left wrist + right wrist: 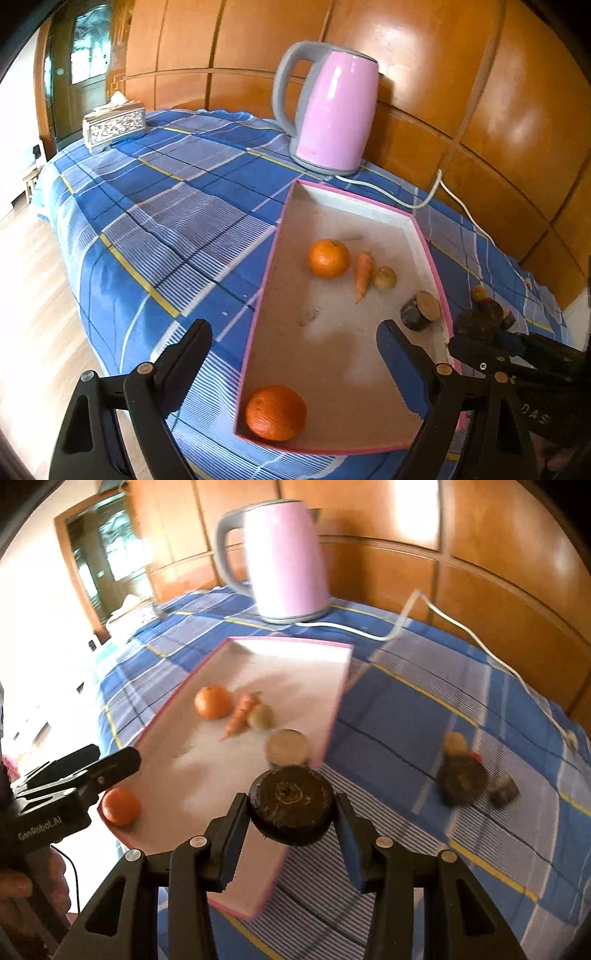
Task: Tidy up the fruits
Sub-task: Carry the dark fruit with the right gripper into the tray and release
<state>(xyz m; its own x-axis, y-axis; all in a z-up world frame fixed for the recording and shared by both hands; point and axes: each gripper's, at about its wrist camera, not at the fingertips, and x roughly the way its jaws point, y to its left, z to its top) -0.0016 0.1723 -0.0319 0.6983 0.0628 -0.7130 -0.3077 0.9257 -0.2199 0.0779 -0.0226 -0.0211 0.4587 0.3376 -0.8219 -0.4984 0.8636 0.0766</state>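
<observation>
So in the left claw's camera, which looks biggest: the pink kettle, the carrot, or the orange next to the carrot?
Largest to smallest, as they look in the left wrist view:
1. Pink kettle, biggest by far.
2. Orange beside the carrot.
3. Carrot: about as long as the orange is wide, but much thinner.

Both grippers are matte black plastic with brass-coloured pivot screws and blue pads lining the jaws. The left gripper (74, 775) carries white "GenRobot.AI" lettering, beside bare fingers (22, 882) and a thin black cable.
</observation>
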